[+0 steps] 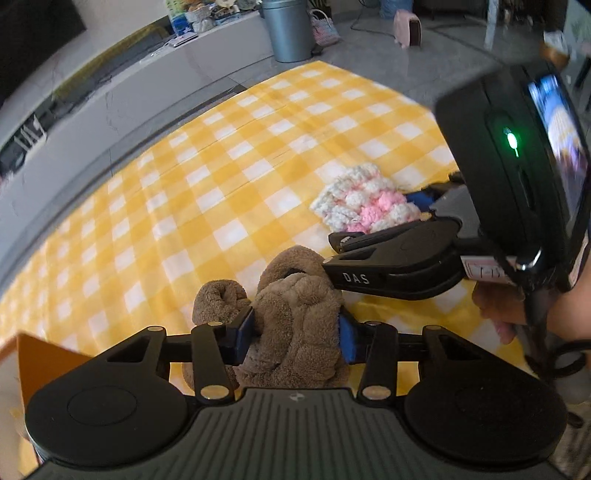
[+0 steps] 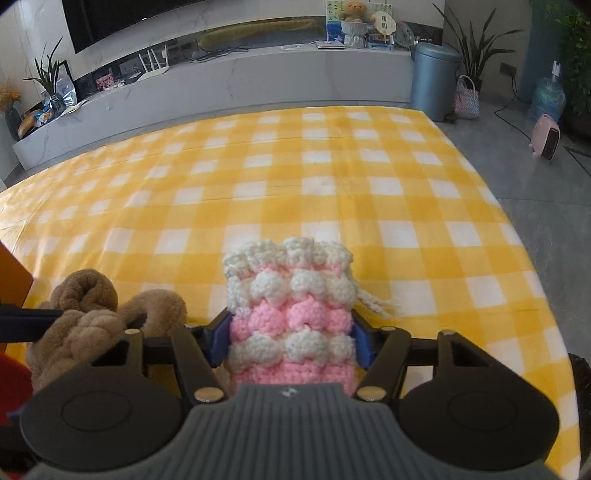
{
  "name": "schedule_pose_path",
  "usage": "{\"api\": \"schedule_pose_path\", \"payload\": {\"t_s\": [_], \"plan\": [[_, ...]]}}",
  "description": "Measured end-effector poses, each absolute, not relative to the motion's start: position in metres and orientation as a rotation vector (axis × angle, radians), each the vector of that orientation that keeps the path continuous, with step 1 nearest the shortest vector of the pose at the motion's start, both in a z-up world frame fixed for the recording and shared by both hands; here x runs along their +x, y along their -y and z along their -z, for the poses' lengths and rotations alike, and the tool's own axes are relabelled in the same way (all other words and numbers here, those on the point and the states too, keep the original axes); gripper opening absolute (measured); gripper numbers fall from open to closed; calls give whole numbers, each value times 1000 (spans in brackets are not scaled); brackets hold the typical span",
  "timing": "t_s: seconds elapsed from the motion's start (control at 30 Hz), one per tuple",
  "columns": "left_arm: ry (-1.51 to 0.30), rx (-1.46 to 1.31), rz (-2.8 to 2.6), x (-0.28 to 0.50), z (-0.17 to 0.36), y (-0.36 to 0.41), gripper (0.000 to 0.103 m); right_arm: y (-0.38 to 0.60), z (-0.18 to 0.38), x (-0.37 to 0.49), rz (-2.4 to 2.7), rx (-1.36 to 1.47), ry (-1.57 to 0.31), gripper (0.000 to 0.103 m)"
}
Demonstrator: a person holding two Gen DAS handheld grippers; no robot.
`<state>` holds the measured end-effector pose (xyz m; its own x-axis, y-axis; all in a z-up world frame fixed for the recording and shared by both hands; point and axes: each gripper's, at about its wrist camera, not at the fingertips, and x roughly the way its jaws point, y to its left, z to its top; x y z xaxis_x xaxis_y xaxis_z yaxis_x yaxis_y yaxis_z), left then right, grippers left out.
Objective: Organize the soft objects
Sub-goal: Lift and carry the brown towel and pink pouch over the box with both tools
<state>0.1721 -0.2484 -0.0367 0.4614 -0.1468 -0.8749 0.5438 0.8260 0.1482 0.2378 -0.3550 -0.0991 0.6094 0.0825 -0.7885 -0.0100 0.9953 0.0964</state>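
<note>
Home living room. Dark TV screen [image 2: 155, 18] on wall above long marble media ledge [image 2: 221, 85]; router [image 2: 153, 64], teddy bear [image 2: 355, 9], potted plants [image 2: 476, 51], grey pedal bin [image 2: 432, 81], small pink heater [image 2: 546, 136]; yellow checked blanket [image 2: 295, 177] on grey tiled floor [image 2: 535, 192].

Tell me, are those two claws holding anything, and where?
Left gripper pinches the brown plush knot across its middle; right gripper clamps the pink-and-white crocheted pouch by its lower sides.

The brown plush toy [image 1: 295, 314] is a knotted, fuzzy bundle of rolled loops on the yellow checked blanket [image 1: 207, 192]; the pink-and-white crocheted pouch [image 2: 291, 314] stands upright on that blanket, just beside the toy, its braided cord trailing.
</note>
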Motion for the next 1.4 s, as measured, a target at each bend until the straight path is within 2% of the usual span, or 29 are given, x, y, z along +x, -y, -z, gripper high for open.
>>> {"api": "schedule_pose_path", "payload": {"t_s": [0.17,0.73,1.0,1.4], "plan": [[-1041,346,471,170,24,230,52,358,91,220,-46,123,-894,63],[-840,285,581,119,-41,200,51,356,50,191,-40,228,-796,63],[-771,209,595,109,-71,168,51,362,11,170,-92,382,-674,63],[-665,7,528,97,-98,63,51,299,-81,136,-177,295,-489,63]]}}
